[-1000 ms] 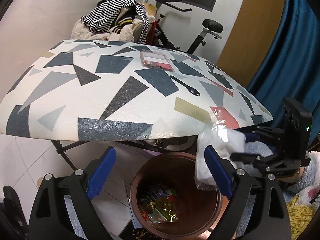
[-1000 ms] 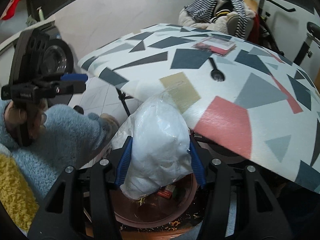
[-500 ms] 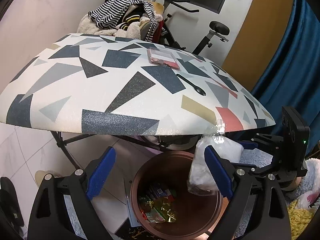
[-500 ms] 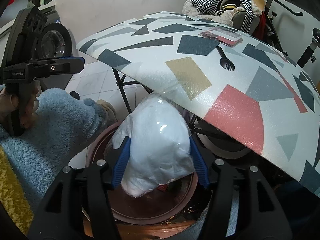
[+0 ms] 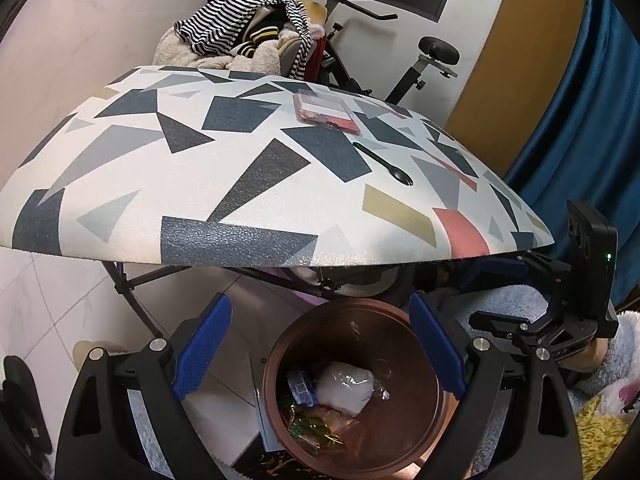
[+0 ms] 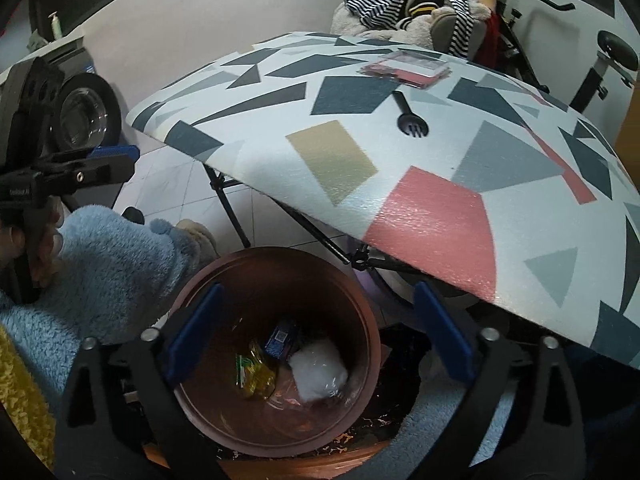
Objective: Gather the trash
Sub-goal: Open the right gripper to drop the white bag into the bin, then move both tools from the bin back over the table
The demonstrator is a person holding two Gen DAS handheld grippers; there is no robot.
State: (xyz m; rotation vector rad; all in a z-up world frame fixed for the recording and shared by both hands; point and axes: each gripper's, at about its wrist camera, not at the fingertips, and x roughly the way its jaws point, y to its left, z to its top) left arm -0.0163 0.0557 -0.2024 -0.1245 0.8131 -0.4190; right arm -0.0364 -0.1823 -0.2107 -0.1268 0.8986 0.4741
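Observation:
A white plastic bag lies at the bottom of the brown bin among several wrappers. My right gripper hangs over the bin, its jaws opening wide with nothing between them. My left gripper is open and empty above the bin's left rim. On the patterned table lie a black plastic fork and a pink packet. The right gripper also shows at the right edge of the left wrist view, the left gripper at the left edge of the right wrist view.
The table's edge overhangs the bin, with black folding legs beneath. A chair heaped with striped clothing and an exercise bike stand behind the table. A fluffy blue sleeve reaches in beside the bin. White tiled floor lies left.
The right gripper let go of the white bag, which dropped into the bin, and its jaws spread wide. The left gripper kept still and open.

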